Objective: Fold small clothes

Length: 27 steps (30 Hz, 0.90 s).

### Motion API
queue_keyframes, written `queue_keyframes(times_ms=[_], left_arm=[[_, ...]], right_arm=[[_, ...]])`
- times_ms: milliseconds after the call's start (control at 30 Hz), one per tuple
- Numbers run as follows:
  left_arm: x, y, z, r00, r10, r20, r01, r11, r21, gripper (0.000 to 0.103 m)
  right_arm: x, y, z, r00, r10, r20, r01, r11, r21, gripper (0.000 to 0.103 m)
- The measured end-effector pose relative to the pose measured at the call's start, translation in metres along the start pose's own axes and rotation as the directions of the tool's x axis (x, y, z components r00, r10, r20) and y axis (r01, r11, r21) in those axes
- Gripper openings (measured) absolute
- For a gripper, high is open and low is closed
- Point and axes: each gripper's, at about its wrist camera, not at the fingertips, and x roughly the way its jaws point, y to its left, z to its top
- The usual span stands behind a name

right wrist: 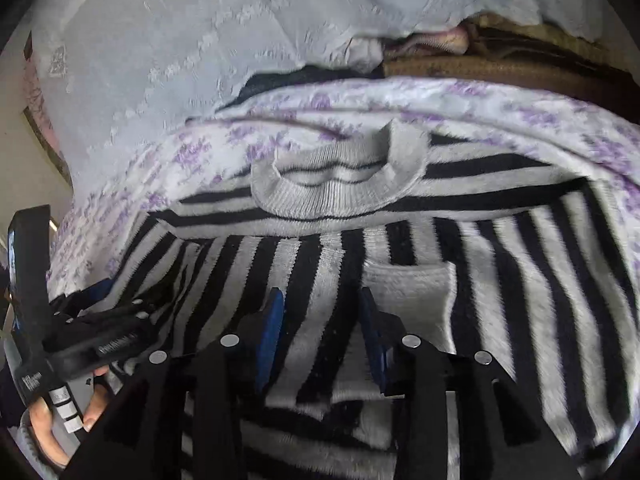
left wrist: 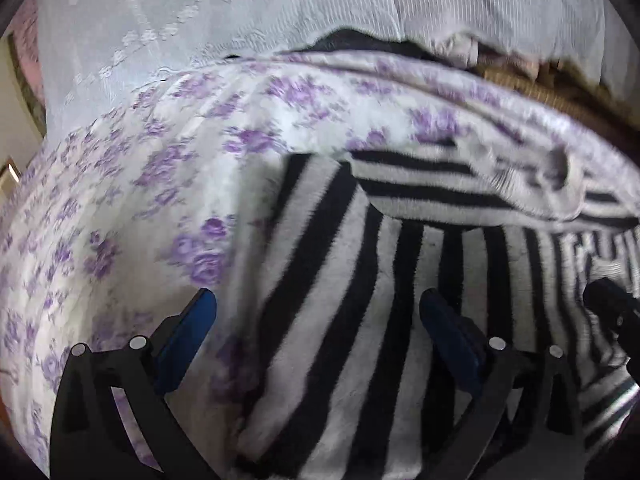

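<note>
Sweater [right wrist: 400, 248], fuzzy with black-and-white stripes, lies folded, grey ribbed collar up.

Striped sweater [right wrist: 420, 240] cut off at btm edge; dark item [right wrist: 280, 76] mostly hidden under floral sheet [right wrist: 400, 96].

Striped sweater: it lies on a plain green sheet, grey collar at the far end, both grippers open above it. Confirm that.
Not quite. The sheet is white with purple flowers, as the left wrist view shows. The rest stands: striped sweater, grey collar far end, left gripper and right gripper open.
</note>
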Motion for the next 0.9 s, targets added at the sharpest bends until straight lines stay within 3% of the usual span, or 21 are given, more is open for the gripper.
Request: queue_keyframes(times_ms=[33, 100, 167, 267, 333, 400, 500, 533, 600, 667, 733, 867, 900], left_arm=[[-0.006, 0.002, -0.005, 1.000, -0.014, 0.004, 0.014, 1.000, 0.001, 0.099], [-0.014, -0.002, -0.014, 0.999, -0.041, -0.007, 0.042, 0.998, 0.036, 0.099], [-0.010, -0.016, -0.027, 0.998, -0.018, -0.054, 0.024, 0.993, 0.116, 0.099], [-0.022, -0.019, -0.034, 0.999, 0.036, -0.018, -0.033, 0.990, 0.140, 0.099], [-0.040, -0.008, -0.042, 1.000, -0.012, -0.025, 0.015, 0.993, 0.115, 0.099], [-0.050, 0.002, -0.054, 0.997, -0.062, -0.042, 0.066, 0.992, 0.105, 0.099], [-0.051, 0.013, -0.086, 0.992, -0.067, -0.106, 0.078, 0.991, 0.106, 0.099], [-0.056, 0.017, -0.093, 0.992, -0.072, -0.099, 0.081, 0.992, 0.096, 0.099], [-0.074, 0.023, -0.101, 0.996, -0.055, -0.073, 0.061, 0.994, 0.093, 0.099], [-0.096, 0.029, -0.112, 0.998, -0.060, -0.032, 0.062, 0.994, 0.095, 0.099], [-0.112, 0.037, -0.128, 0.997, -0.077, -0.021, 0.078, 0.992, 0.096, 0.099], [-0.120, 0.045, -0.151, 0.993, -0.096, -0.069, 0.104, 0.988, 0.116, 0.099], [-0.118, 0.045, -0.156, 0.994, -0.075, -0.084, 0.085, 0.989, 0.123, 0.099]], right_arm=[[-0.008, 0.005, -0.004, 1.000, 0.000, -0.001, 0.000, 0.999, -0.033, 0.043], [-0.006, 0.013, -0.014, 0.999, -0.034, -0.036, 0.031, 0.996, -0.086, 0.059], [-0.001, 0.022, -0.023, 0.996, -0.080, -0.032, 0.074, 0.983, -0.167, 0.060], [-0.027, 0.018, -0.025, 0.998, -0.062, 0.005, 0.062, 0.992, -0.113, 0.060], [-0.050, 0.010, -0.028, 0.999, -0.007, 0.031, 0.009, 0.997, -0.082, 0.063], [-0.060, 0.001, -0.038, 1.000, -0.024, 0.014, 0.025, 0.997, -0.074, 0.070], [-0.047, -0.028, -0.065, 0.995, -0.037, -0.098, 0.038, 0.999, 0.007, 0.070], [-0.057, -0.034, -0.072, 0.998, -0.019, -0.058, 0.021, 0.999, 0.031, 0.068], [-0.084, -0.034, -0.076, 0.998, -0.055, -0.018, 0.056, 0.997, 0.049, 0.069], [-0.123, -0.034, -0.087, 0.996, -0.026, 0.080, 0.024, 0.999, 0.035, 0.069], [-0.141, -0.039, -0.103, 0.994, -0.046, 0.102, 0.043, 0.998, 0.038, 0.070], [-0.127, -0.062, -0.145, 0.996, -0.077, -0.036, 0.079, 0.996, 0.049, 0.070], [-0.134, -0.059, -0.148, 0.996, -0.093, -0.004, 0.093, 0.995, 0.026, 0.069]])
